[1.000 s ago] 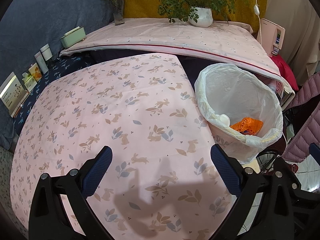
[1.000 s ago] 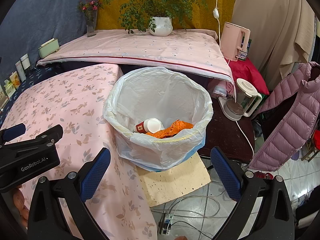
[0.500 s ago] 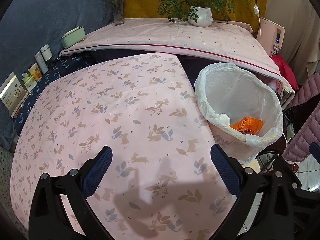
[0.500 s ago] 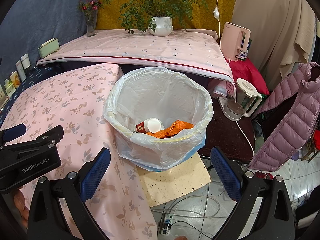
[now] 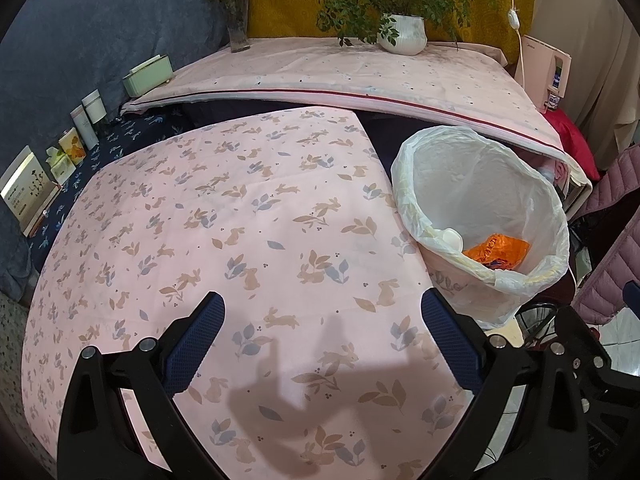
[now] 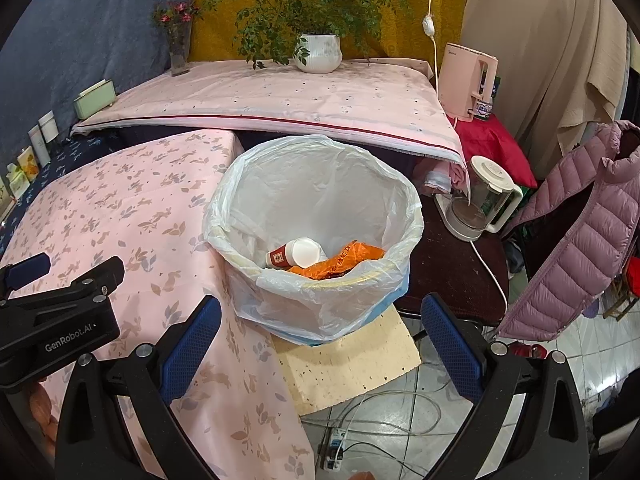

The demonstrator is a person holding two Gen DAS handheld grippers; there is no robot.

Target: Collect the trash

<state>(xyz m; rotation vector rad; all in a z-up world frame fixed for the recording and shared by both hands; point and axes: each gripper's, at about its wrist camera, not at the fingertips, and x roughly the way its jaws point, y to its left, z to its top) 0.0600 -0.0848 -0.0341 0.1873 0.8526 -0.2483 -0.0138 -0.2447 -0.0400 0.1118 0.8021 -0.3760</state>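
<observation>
Two hand-held grippers hover over a table covered in a pink rabbit-print cloth (image 5: 248,216). The left gripper (image 5: 322,344) has its blue-padded jaws spread wide with nothing between them, above the near part of the cloth. The right gripper (image 6: 320,338) is likewise spread wide and empty, positioned past the table's right edge, facing a trash bin (image 6: 316,280).

The bin, lined with a white plastic bag (image 6: 320,188), stands just beside the table's right edge, its rim touching or nearly touching the hanging cloth. Inside lie a red-and-white paper cup (image 6: 298,254) on its side and a crumpled orange wrapper (image 6: 340,260), touching each other. The bin sits on a pale yellow board (image 6: 352,364) above a tiled floor with loose cables (image 6: 384,416).

Behind the table, a higher pink-covered surface (image 6: 280,96) holds a potted plant (image 6: 318,52) and a vase of flowers (image 6: 178,48). To the bin's right are a glass kettle (image 6: 480,204) on a dark stand and, further right, a purple puffer jacket (image 6: 580,220).
</observation>
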